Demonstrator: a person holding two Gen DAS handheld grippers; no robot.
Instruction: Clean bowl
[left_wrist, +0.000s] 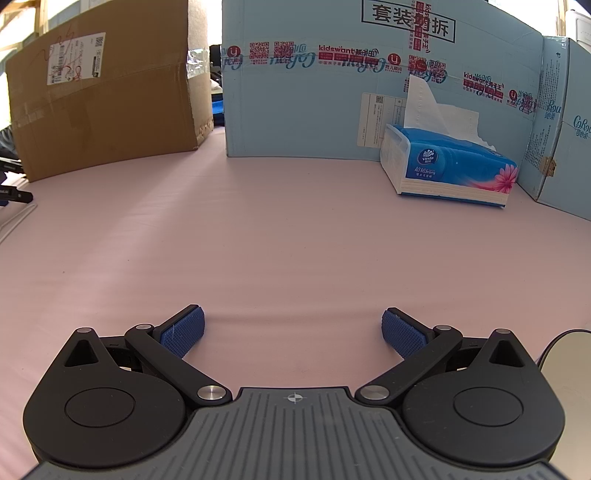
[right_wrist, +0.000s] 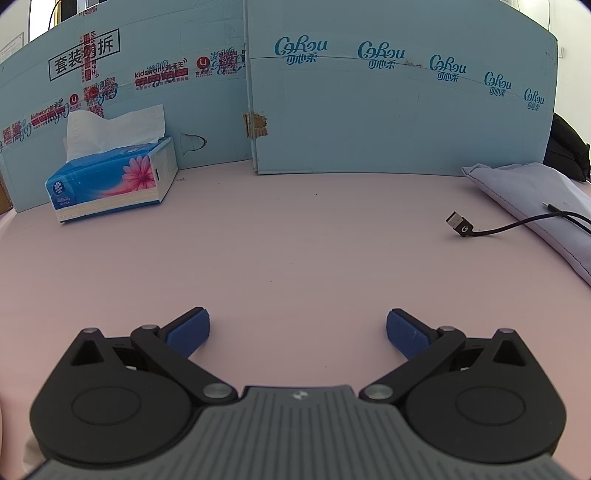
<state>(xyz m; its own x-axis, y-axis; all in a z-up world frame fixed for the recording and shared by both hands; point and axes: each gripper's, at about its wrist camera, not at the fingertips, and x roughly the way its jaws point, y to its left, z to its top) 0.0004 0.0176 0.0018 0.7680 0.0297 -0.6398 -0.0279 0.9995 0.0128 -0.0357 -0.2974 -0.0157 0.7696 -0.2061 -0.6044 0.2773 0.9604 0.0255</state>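
Left gripper (left_wrist: 292, 330) and right gripper (right_wrist: 298, 330), both spread wide and grasping nothing, above a pink worktop (left_wrist: 280, 240). A rounded pale rim (left_wrist: 570, 360), possibly the bowl, shows at the left view's right edge. A tissue pack (right_wrist: 110, 181) stands beside the blue cardboard wall (right_wrist: 388, 110); a USB cable (right_wrist: 480, 229) lies right.
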